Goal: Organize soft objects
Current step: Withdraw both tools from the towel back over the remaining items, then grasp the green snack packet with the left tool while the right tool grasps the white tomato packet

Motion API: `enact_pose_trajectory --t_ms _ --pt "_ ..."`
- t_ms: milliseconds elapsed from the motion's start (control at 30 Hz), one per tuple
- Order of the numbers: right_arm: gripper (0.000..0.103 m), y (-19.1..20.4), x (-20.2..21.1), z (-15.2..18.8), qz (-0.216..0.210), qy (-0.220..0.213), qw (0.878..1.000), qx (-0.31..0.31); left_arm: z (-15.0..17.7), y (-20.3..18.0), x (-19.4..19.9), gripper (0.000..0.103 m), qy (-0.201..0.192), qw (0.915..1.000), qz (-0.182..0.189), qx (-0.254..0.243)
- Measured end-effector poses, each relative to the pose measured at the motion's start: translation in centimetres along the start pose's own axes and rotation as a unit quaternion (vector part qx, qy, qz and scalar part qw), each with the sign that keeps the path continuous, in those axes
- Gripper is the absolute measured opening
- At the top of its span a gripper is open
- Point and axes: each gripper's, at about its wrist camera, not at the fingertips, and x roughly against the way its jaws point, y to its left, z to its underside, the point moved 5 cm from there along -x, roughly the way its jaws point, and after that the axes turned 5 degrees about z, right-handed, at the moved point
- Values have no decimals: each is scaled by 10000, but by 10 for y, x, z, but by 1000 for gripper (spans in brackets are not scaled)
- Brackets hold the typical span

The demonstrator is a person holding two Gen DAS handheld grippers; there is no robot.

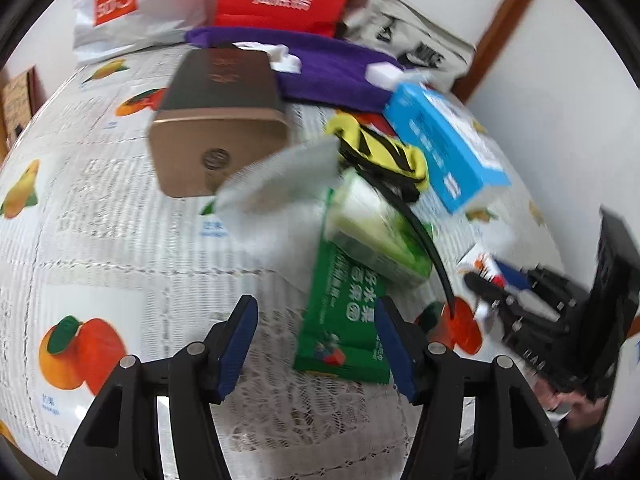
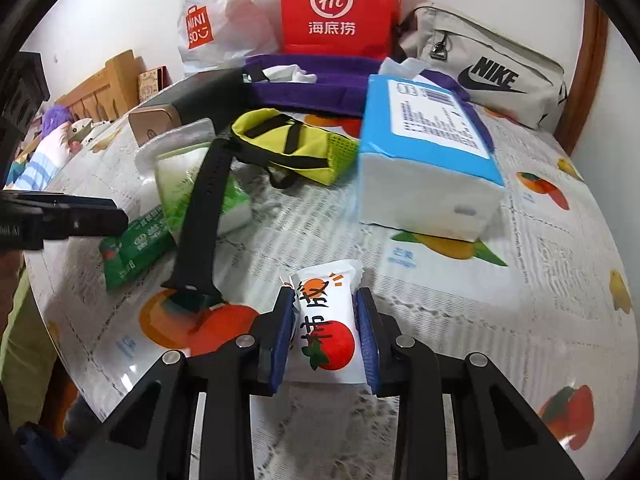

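Observation:
My right gripper (image 2: 325, 312) is shut on a small white tissue pack with a red persimmon print (image 2: 326, 320), low over the table; both also show at the right of the left wrist view (image 1: 496, 280). My left gripper (image 1: 316, 320) is open and empty, its right finger beside a flat green pack (image 1: 344, 320). Behind that pack lies a green-and-white wet-wipe pack (image 1: 376, 232), also in the right wrist view (image 2: 188, 184), with a black strap (image 2: 200, 216) draped over it. A yellow mesh pouch (image 2: 296, 148) and a big blue tissue pack (image 2: 428, 152) lie further back.
A gold-and-black box (image 1: 216, 120) lies at the back left. A purple tray (image 2: 320, 84), a red Haidilao bag (image 2: 340, 4), a white Miniso bag (image 2: 216, 20) and a grey Nike bag (image 2: 488, 68) stand along the wall. The fruit-print tablecloth (image 1: 100, 240) covers the table.

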Motion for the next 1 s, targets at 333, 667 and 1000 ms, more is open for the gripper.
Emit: enact_pose_trajectory --t_ms 333,667,1000 --pt "32 -24 -1 2 87 -2 9994 -325 2 -33 -23 65 10 9906 -860 -1061" --pt "32 -25 -1 3 90 -15 9992 -401 -1 -14 6 30 -155 9979 -295 -547" --pt "32 -29 0 -1 142 60 9981 -590 1 20 37 30 -505 9977 -433 -132"
